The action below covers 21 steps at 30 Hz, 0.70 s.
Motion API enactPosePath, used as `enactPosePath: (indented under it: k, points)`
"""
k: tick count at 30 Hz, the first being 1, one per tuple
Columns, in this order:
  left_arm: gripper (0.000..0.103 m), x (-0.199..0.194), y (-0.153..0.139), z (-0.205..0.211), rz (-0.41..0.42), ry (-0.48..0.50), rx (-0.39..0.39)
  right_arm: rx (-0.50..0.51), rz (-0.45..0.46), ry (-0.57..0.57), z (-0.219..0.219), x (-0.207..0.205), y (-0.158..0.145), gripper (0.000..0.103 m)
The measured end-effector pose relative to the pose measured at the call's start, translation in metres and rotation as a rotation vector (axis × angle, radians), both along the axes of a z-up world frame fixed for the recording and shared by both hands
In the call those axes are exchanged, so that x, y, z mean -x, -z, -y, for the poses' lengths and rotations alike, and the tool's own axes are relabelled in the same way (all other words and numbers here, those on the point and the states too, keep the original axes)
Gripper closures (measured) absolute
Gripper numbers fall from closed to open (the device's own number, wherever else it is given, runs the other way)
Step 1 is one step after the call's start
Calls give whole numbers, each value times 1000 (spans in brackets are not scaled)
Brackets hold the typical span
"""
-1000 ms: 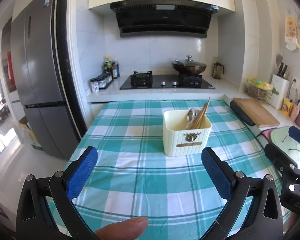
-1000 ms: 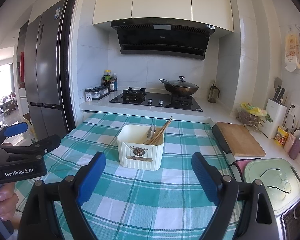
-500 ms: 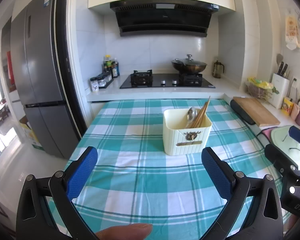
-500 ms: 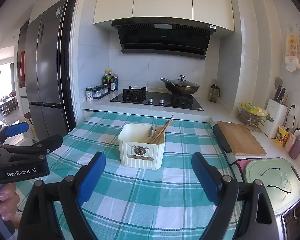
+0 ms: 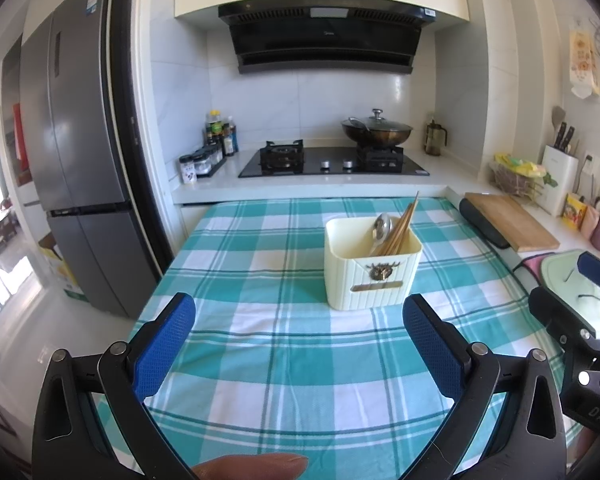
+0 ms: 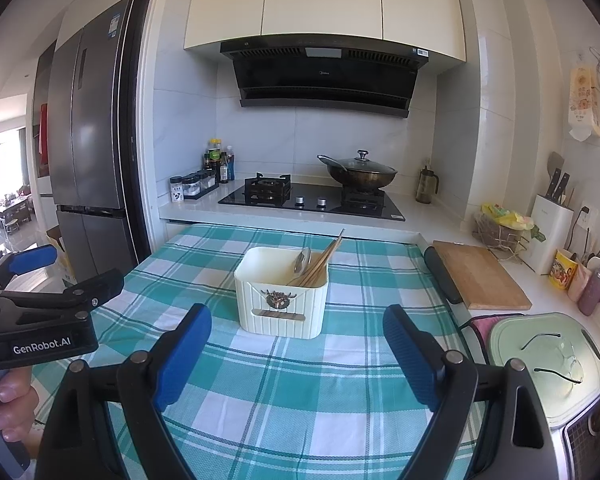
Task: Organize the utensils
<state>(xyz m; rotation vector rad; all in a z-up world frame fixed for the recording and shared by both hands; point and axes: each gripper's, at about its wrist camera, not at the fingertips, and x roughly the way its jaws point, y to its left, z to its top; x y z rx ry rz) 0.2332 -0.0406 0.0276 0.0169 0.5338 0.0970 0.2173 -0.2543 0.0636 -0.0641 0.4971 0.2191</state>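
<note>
Nothing has shifted: both tongs (image 5: 298,332) (image 6: 296,344) stay spread, empty.

thumb: your fingertip (image 5: 256,465) at the bottom edge of the left wrist view has slid a little to the right since a second ago, and it lies flatter.
right wrist view: the cream holder (image 6: 281,292) sits a touch to the right of and higher than where it was, a tiny shift.
</note>
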Motion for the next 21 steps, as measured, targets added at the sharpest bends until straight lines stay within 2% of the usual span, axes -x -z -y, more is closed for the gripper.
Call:
enactPosePath:
  k: [17,21]
  points:
    - [0,1,1,1,-3,4,-2,-1,-5,5,1,-1,1,14]
    - [0,2,4,-4,7,-5,39,0,-5,5,1,-1,1,14]
